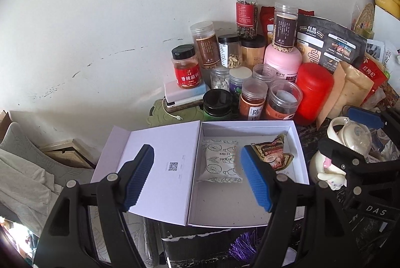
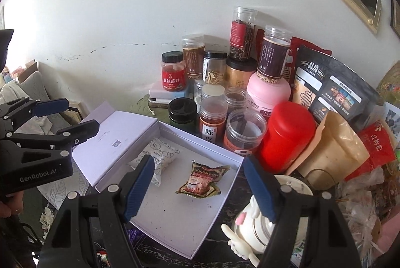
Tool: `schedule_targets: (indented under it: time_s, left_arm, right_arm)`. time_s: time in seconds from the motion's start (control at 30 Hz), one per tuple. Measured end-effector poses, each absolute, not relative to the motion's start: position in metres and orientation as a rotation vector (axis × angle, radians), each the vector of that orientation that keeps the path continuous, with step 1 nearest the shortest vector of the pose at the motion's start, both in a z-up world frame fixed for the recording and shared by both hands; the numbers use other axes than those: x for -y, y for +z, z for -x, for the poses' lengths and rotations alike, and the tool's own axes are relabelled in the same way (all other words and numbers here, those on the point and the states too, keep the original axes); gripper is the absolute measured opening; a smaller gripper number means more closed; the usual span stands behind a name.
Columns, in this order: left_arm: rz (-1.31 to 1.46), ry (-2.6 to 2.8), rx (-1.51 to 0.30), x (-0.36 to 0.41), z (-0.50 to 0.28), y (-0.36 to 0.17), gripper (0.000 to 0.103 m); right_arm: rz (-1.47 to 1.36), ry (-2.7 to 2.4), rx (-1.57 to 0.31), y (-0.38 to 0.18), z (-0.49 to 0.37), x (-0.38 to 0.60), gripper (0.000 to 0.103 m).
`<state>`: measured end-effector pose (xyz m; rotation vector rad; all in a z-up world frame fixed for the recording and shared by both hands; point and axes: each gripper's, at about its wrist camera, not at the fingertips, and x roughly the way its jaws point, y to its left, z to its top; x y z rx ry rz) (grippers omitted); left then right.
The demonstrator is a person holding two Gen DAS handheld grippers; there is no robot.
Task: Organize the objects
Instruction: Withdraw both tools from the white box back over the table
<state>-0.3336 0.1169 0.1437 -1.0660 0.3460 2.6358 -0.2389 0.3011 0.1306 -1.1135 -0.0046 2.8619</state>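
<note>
A white box lay open on the dark table, its lid folded flat to the left with a small square code printed on the inside. Inside the box lay two packets, well apart from each other: a white packet with line drawings toward the lid side, and a brown cereal packet toward the far right corner. The left gripper hung above the box with its blue-padded jaws apart and nothing between them. The right gripper hung above the box's right edge, jaws likewise apart and empty. Just to the right of the box stood a cream kettle with a rabbit figure on it. Behind the box a crowd of jars stood against the white wall, among them a red-labelled spice jar on a flat white device, a pink tub and a red canister. Further right leaned a black oat bag and a brown paper pouch.
</note>
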Motion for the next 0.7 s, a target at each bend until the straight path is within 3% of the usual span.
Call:
schedule_targets:
  time_s: [0.7]
  left_arm:
    - [1.008,2.627,-0.373,-0.118,0.226,0.167,0.071]
  right_arm:
    - [1.065,2.869,-0.002,0.140,0.146,-0.296,0.075]
